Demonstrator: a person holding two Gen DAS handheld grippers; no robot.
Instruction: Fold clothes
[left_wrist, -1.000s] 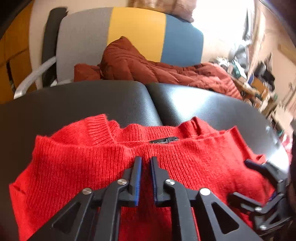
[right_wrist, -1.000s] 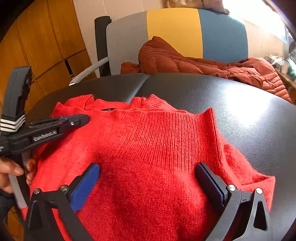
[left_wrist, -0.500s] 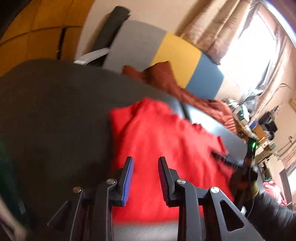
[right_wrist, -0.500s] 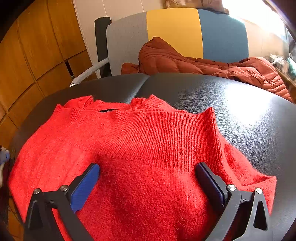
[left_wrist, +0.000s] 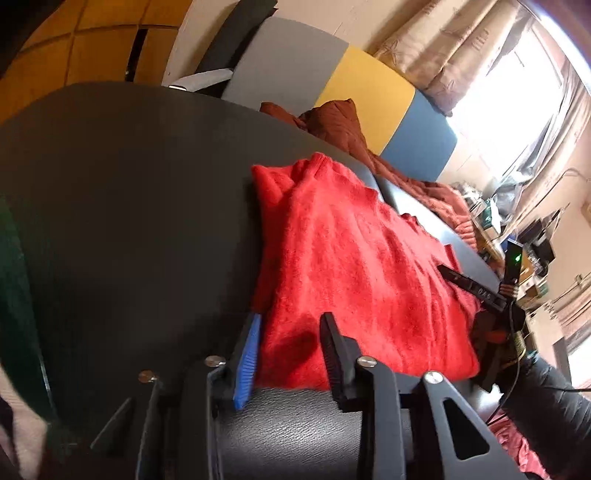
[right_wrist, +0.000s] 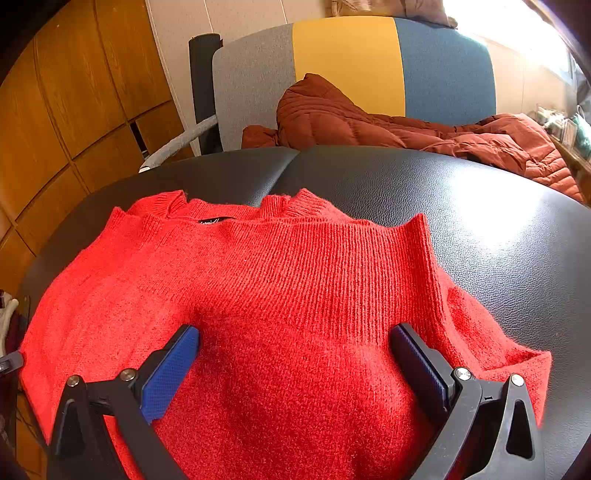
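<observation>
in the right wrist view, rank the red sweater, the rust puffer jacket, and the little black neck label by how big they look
1. red sweater, filling most of the frame, though it lies nearest the camera.
2. rust puffer jacket, farther back, so its true size against the sweater is unsure.
3. black neck label, clearly smallest.

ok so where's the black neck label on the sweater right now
In the right wrist view, the label sits inside the red sweater collar, upper left, near the black table seam.

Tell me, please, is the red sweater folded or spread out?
Partly folded: the red sweater lies on the black table with a ribbed hem or cuff doubled up near the collar.
</observation>
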